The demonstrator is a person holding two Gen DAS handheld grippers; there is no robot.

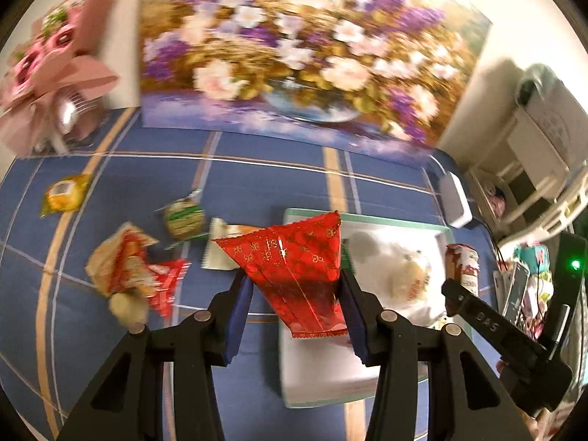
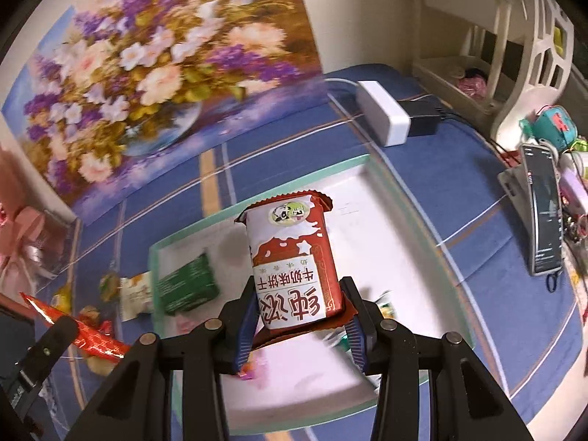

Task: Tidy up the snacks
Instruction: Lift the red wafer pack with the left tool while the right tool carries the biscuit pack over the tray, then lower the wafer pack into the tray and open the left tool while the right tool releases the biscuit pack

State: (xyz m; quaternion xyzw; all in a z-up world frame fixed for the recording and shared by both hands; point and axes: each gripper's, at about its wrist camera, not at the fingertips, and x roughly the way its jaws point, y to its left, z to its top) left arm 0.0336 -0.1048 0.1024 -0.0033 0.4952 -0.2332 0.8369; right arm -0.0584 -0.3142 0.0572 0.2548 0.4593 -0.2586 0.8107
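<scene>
My left gripper (image 1: 296,286) is shut on a shiny red snack packet (image 1: 294,264) and holds it above the left edge of a white tray with a green rim (image 1: 367,218). My right gripper (image 2: 299,312) is shut on a red-and-white biscuit packet (image 2: 294,257) and holds it over the same tray (image 2: 257,217). That biscuit packet also shows in the left wrist view (image 1: 463,264), and the red packet shows in the right wrist view (image 2: 88,334). A dark green packet (image 2: 187,283) lies in the tray's left part. Several loose snacks (image 1: 128,268) lie on the blue cloth left of the tray.
A flower painting (image 1: 294,47) leans at the back. A pink bouquet (image 1: 51,73) stands back left. A white box (image 2: 384,112) with a black adapter (image 2: 422,117) lies behind the tray. A phone on a stand (image 2: 544,205) and a white shelf (image 2: 514,36) are at the right.
</scene>
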